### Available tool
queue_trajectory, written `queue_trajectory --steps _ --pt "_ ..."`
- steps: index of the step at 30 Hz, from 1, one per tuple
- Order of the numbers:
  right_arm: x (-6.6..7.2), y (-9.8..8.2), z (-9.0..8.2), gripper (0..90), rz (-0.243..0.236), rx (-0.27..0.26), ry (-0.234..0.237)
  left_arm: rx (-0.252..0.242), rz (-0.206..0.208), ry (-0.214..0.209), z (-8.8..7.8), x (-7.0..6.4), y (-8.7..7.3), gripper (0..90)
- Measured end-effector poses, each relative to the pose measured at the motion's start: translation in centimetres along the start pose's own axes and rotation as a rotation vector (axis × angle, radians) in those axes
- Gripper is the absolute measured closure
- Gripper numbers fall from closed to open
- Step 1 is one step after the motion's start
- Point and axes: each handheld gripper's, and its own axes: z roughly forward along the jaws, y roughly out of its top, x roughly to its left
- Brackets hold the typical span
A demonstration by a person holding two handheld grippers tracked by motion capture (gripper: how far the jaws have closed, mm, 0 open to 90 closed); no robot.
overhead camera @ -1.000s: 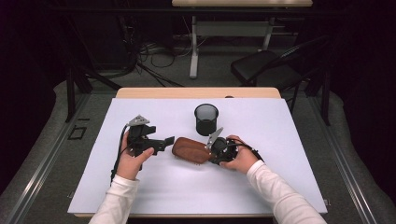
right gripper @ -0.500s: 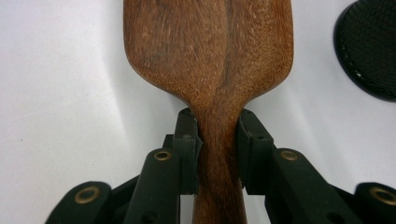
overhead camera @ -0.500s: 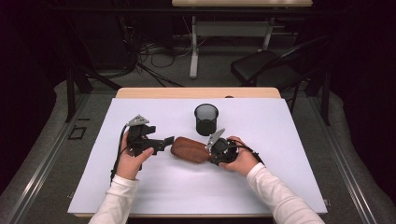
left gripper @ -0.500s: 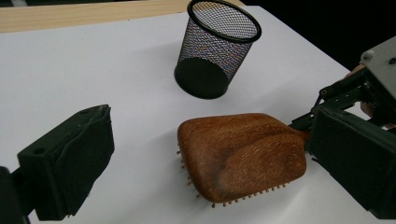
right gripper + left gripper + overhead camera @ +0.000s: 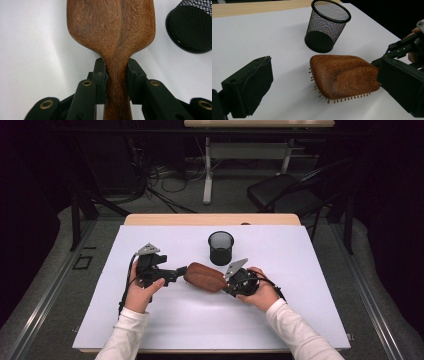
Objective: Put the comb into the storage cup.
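While the wooden hairbrush [image 5: 205, 277] lies bristles-down mid-table [image 5: 300, 320], the right hand-held gripper [image 5: 117, 72] pinches its handle between both jaws. The left hand-held gripper [image 5: 180, 271] sits at the brush's head with its jaws spread apart around it. Just behind stands a black mesh cup [image 5: 221, 248], upright, with nothing visible inside.

A: Brush [image 5: 343, 75] colour?
B: Reddish-brown wood, darker grain streak down the back; bristles pale tan w/ brown tips.
A: Cup [image 5: 221, 247]?
B: Black wire mesh, solid black base.
A: Table cover [image 5: 150, 320]?
B: Plain white, light wood edge behind.
A: Grippers?
B: Both black, brass-coloured rivets on the right gripper [image 5: 117, 75]; grey plates on top. Sleeves [image 5: 125, 340] white.
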Motion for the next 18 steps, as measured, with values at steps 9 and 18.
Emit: queue_trajectory --steps 9,18 --pt "-0.27 -0.06 -0.3 72.3 0.032 -0.04 -0.026 -0.003 -0.006 -0.002 -0.16 0.02 0.06 0.5" --pt "-0.4 -0.06 -0.85 72.2 0.089 -0.11 -0.055 -0.012 -0.017 -0.007 -0.49 0.13 0.1 0.5"
